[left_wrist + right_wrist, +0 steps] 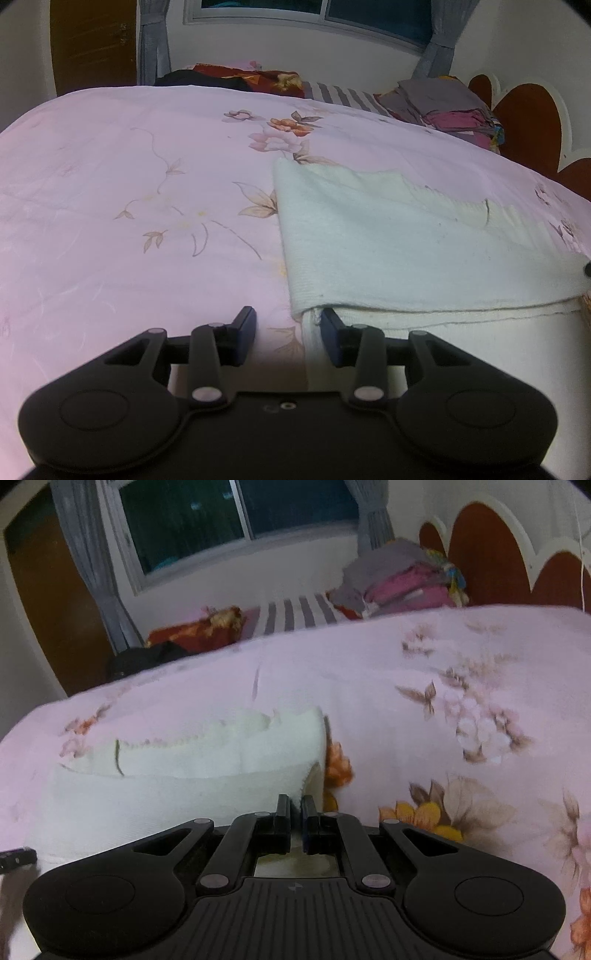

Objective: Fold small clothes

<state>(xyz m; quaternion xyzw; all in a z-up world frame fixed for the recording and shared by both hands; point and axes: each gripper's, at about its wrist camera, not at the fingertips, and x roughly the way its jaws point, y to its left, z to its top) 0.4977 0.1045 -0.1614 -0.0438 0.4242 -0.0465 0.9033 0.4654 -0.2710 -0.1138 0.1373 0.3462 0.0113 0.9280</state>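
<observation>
L gripper [288, 334] is hovering over the pink floral bedsheet [110, 206] w/ jaws partly apart, nothing pinched; the white garment [406, 251] edge is lying btwn them. Garment is sitting folded on the bed. R gripper [295, 812] is clamping nearly shut on the garment's near corner [299, 794].

Just ahead of the fingers [334, 332] lies a white garment [406, 251] of soft, finely ribbed knit cloth, matt, with a frayed, ragged far edge. Under them the bed sheet [110, 221] is smooth, thin printed cotton-like cloth. The left gripper [288, 334] and right gripper [294, 818] look like matt black plastic with dull metal rivets.
</observation>
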